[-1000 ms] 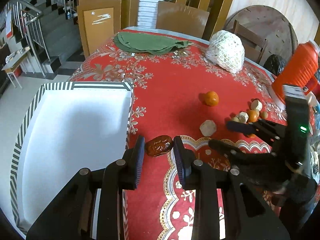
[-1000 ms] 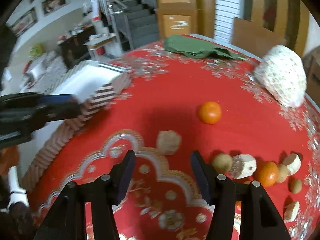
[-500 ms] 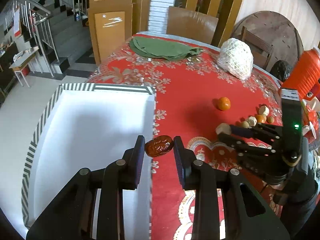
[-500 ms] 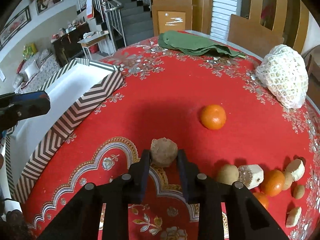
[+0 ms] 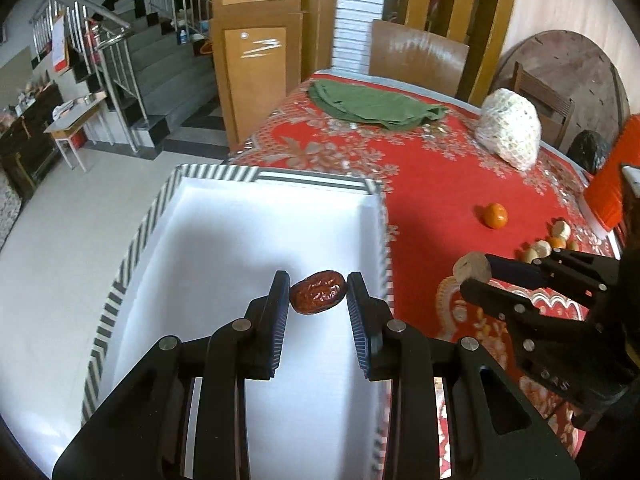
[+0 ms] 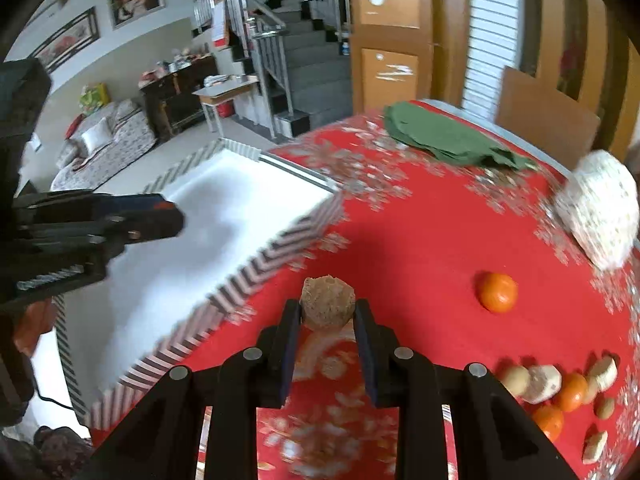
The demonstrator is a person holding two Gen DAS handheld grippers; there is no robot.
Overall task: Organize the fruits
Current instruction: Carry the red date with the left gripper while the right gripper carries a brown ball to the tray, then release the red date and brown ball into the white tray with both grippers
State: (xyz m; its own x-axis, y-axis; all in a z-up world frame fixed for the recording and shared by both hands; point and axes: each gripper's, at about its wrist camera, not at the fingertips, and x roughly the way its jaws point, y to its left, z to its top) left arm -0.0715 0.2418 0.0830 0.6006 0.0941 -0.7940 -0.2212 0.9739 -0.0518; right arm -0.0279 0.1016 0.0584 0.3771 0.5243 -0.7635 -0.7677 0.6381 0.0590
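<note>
The left gripper [image 5: 318, 300] has its jaws closed on a wrinkled red date [image 5: 318, 297], held over the white inside of the striped box [image 5: 276, 175]. The right gripper [image 6: 327, 312] pinches a rough tan fruit [image 6: 327, 302] between its jaws above the red tabletop [image 6: 420, 240], with the box off to the left of them.
</note>
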